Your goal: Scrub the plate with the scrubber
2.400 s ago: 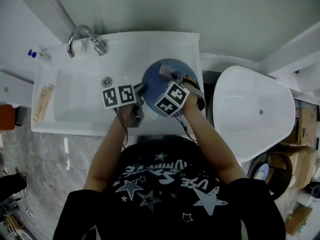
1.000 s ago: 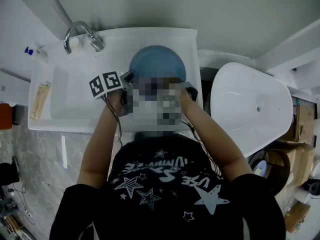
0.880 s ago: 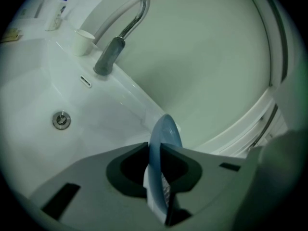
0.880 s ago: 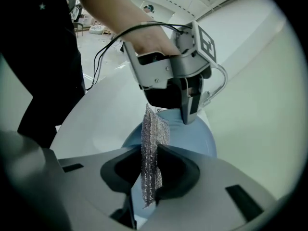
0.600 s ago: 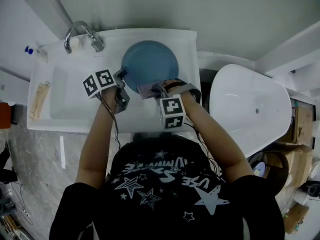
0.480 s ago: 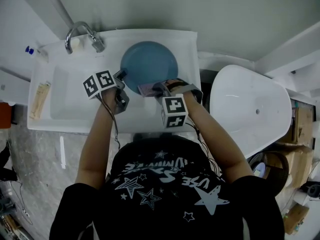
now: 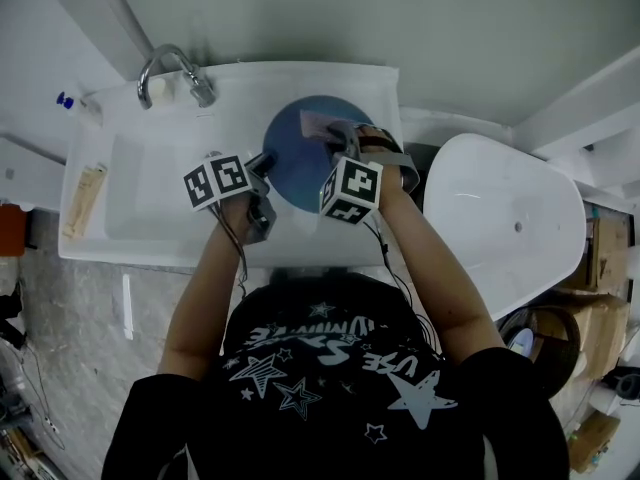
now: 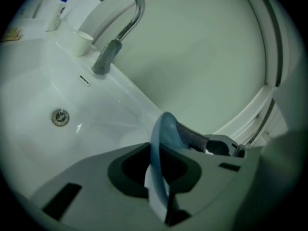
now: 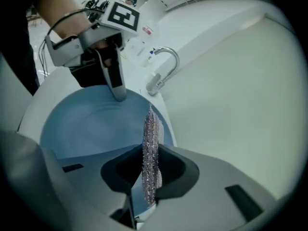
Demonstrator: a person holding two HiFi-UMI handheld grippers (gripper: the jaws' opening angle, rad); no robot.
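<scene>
Compared with half a second back, the right gripper (image 7: 336, 136) has swung up and away from the person. The scrubber (image 7: 322, 125) was down at the near right edge of the plate (image 7: 300, 173) and now it's up at the far part of it. The plate itself has drifted a bit toward the person and looks smaller and more tilted in the head view. The left gripper (image 7: 263, 162) came along with it, same grip on the left rim.

The plate is plain blue and round, with a shallow dip in the middle, and it's held up over the right half of the white sink (image 7: 150, 193). That puts it right of the faucet (image 7: 175, 73). From the left gripper view you see it almost edge-on, standing upright.

Left jaws are nearly together, pinching the thin rim of the plate, which runs straight between them. Right jaws are clamped on the scrubber, a flat silvery mesh pad held edge-on that sticks out past the fingertips. From the left gripper view the pad looks to be lying against the plate's hollow face. In the right gripper view the blue fills the space behind it.
</scene>
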